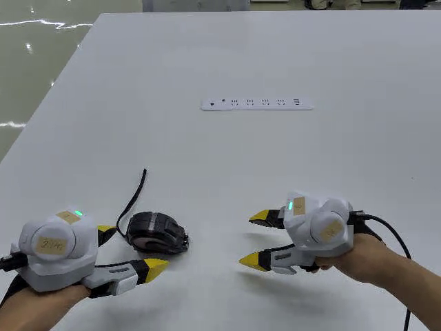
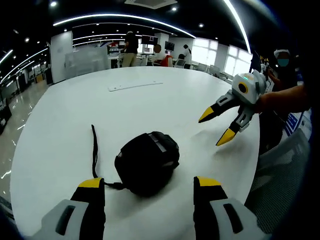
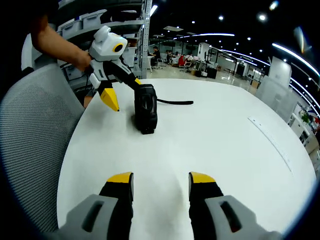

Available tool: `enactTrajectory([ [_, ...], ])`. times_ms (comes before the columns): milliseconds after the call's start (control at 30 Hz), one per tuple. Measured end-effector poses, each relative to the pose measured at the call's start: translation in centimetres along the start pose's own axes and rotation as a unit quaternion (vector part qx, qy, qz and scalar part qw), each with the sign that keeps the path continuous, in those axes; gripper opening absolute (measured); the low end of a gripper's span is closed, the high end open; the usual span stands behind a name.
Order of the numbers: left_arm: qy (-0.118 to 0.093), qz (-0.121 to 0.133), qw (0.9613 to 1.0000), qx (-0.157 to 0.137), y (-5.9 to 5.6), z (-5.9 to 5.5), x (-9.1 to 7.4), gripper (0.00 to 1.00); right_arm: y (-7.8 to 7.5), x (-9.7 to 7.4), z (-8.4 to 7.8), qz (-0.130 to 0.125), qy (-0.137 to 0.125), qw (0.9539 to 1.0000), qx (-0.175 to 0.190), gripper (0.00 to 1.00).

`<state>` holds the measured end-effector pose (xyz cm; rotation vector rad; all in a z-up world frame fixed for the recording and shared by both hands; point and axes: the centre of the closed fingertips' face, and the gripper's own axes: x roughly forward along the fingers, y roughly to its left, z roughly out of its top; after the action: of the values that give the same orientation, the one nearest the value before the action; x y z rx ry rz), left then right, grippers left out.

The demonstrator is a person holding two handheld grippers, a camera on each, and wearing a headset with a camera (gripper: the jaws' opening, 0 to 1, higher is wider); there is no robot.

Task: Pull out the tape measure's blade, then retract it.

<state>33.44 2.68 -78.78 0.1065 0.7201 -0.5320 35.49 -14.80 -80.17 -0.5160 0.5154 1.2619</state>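
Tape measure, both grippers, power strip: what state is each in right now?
Tape measure: blade in, lying ungripped on the table.
Left gripper: jaws open, tape measure just ahead.
Right gripper: jaws open, empty.
Power strip: lying flat, nothing plugged in.

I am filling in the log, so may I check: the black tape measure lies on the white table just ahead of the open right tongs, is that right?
Not quite: the tape measure lies just ahead of the open left tongs, as the left gripper view shows; the right tongs, also open, stand apart from it. The rest is right.
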Motion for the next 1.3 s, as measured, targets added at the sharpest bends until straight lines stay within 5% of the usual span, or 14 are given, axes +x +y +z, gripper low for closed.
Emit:
enactTrajectory([
  [367,-0.022,-0.038,0.9988,0.02,-1.7,-0.2,-0.8,0.71,-0.3,-2.8,-1.3,-0.031,-0.012,0.999,0.031,0.47],
  [800,-0.048,-0.056,0.997,0.023,-1.9,-0.4,-2.5,0.74,-0.5,-6.4,-3.2,-0.072,-0.026,0.9942,0.075,0.53],
  [1300,-0.076,-0.081,0.9931,0.038,-3.2,-0.1,-3.6,0.83,1.2,-9.1,-4.2,-0.086,-0.063,0.9875,0.116,0.75],
])
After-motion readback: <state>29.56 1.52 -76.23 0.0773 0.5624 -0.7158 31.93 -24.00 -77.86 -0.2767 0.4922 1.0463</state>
